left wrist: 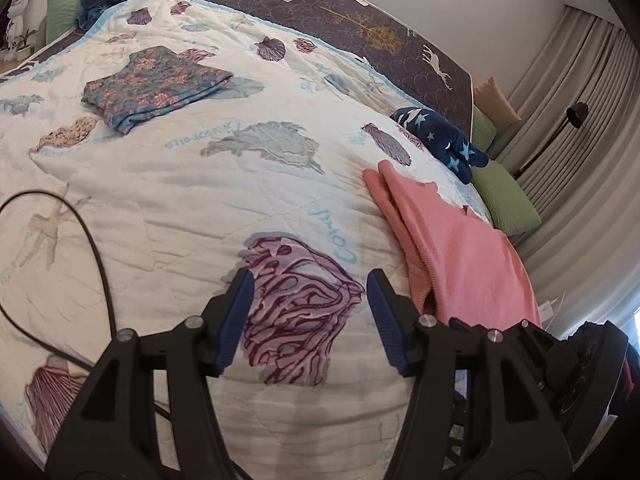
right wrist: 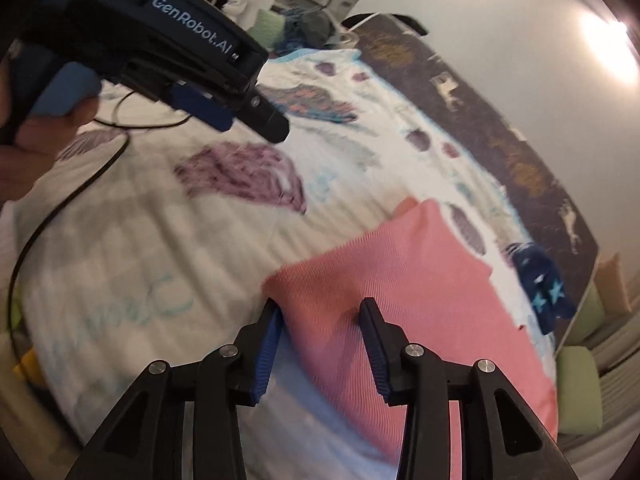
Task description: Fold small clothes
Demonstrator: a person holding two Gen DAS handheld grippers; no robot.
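Bed covered by a white quilt with sea-creature prints; dark deer-print sheet along its far edge.

Pink garment lies flat on the quilt at the right side. Floral garment, folded, sits well apart at the far left. Navy star-print garment is bunched just beyond the pink one, near a green pillow. Black cable loops over the quilt at left.

Left tongs: jaws wide apart, gripping nothing, hovering over a purple coral print; pink garment lies just to their right.

Right tongs: jaws apart, nothing clamped, poised over the near left corner of the pink garment. Contact with the cloth cannot be told; view is blurred.
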